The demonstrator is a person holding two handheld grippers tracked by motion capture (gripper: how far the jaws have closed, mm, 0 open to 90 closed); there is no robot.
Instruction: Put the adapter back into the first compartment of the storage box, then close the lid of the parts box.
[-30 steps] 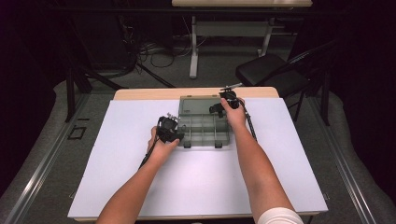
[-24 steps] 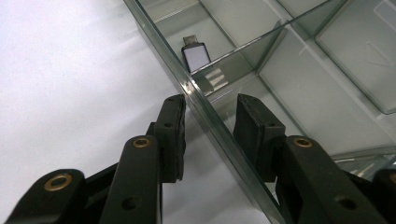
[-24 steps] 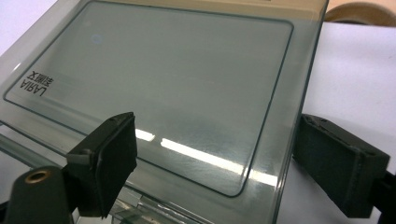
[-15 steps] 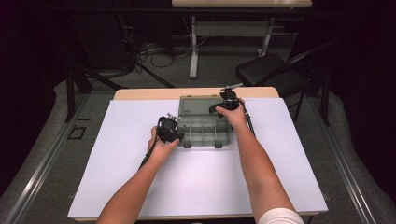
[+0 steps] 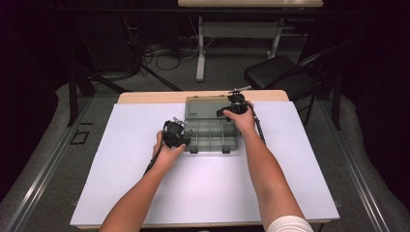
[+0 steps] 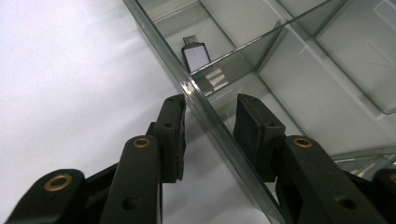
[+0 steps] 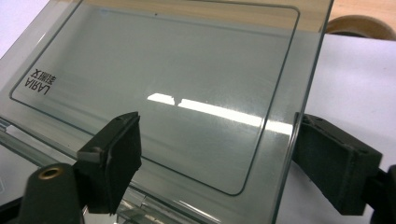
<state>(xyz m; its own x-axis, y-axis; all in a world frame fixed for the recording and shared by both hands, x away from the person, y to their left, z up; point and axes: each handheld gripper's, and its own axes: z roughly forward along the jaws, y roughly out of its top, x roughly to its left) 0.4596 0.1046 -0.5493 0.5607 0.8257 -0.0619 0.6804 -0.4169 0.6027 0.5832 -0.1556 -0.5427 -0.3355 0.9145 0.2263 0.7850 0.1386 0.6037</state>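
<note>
A clear compartment box (image 5: 212,149) stands on the white table, its lid (image 5: 205,105) open and leaning back. My left gripper (image 5: 183,137) is at the box's left side. In the left gripper view its jaws (image 6: 210,116) straddle the glassy side wall (image 6: 201,100), one pad outside and one inside, with a gap showing on both sides. A small silver plug-like part (image 6: 196,53) lies in a compartment beyond. My right gripper (image 5: 225,111) is at the lid's right edge. Its jaws (image 7: 217,149) stand wide around the lid (image 7: 177,84) and have just been closing a little, without pinching it.
A white sheet (image 5: 145,193) covers the table, with a wooden strip (image 5: 145,96) along the far edge. A black chair (image 5: 280,77) and floor cables (image 5: 159,53) lie beyond it. A tan round shape (image 7: 359,25) sits past the lid.
</note>
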